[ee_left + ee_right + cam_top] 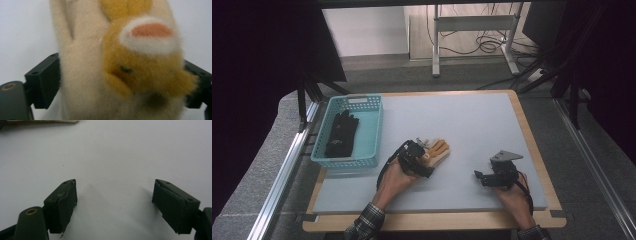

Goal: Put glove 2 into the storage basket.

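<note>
A cream glove (439,151) with an orange plush animal on its back lies on the grey mat (472,120), left of centre. My left gripper (427,154) is at its cuff end. In the left gripper view the glove (82,75) fills the gap of that gripper (120,85), and both black jaws touch its sides. My right gripper (482,176) rests low over the mat at the front right, away from the glove. Its jaws stand wide apart with only bare mat between them (115,202). A cream strip of the glove (37,121) shows at that view's top left edge.
A light blue basket (347,162) stands at the mat's left edge with a black glove (342,132) inside. The mat lies on a wooden board (532,135). Metal rails run along both sides of the table.
</note>
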`<state>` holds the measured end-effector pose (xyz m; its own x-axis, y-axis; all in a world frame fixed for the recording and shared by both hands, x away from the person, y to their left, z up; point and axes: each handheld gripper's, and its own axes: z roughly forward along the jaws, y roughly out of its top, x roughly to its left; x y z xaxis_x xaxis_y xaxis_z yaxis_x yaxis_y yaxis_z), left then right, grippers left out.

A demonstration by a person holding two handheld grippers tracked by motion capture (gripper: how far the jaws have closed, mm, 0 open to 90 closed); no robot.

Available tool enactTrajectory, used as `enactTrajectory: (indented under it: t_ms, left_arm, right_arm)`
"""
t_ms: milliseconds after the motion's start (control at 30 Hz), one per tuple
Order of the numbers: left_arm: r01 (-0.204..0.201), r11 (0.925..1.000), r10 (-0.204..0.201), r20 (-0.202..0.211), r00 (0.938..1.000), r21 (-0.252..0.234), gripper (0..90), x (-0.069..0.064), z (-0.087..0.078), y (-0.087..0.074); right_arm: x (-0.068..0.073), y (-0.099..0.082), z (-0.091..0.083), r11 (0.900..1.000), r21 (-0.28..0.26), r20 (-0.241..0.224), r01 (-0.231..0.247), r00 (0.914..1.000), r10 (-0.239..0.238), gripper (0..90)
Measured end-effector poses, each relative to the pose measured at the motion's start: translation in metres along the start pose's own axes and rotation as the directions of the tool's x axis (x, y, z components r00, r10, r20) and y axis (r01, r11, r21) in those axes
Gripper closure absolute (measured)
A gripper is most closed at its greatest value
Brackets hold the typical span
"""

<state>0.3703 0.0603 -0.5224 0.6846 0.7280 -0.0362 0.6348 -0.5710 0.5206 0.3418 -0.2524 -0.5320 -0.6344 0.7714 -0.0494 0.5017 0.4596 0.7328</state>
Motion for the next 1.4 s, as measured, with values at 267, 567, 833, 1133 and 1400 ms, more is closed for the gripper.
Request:
enactTrajectory:
  t_ms: [267,567,833,1133,1400]
  left_arm:
    - [-0.005,1.0000,0.005,0.008,1.0000,0.006,28.1,-0.004,-0.001,0.002]
    - [0.027,0.9993,-0.028,0.020,0.9994,0.026,54.1,0.002,-0.006,0.006]
    - [0.051,0.9987,-0.051,0.078,0.9956,0.006,59.7,0.011,-0.009,0.005]
    - [0.061,0.9979,-0.060,0.069,0.9958,-0.020,60.1,0.019,-0.020,0.009]
    - [0.091,0.9945,-0.089,0.053,0.9946,-0.050,59.7,0.030,-0.040,0.016]
  right_arm:
    - [0.000,0.000,0.000,1.0000,0.000,0.000,0.000,1.0000,0.000,19.4]
    - [0.000,0.000,0.000,1.0000,0.001,0.001,0.000,1.0000,0.000,19.4]
    - [0.000,0.000,0.000,1.0000,0.001,0.000,0.000,1.0000,0.000,19.4]
    - [0.000,0.000,0.000,1.0000,0.000,0.001,0.000,1.0000,0.000,19.3]
    - [0.000,0.000,0.000,1.0000,0.000,0.000,0.000,1.0000,0.000,19.4]
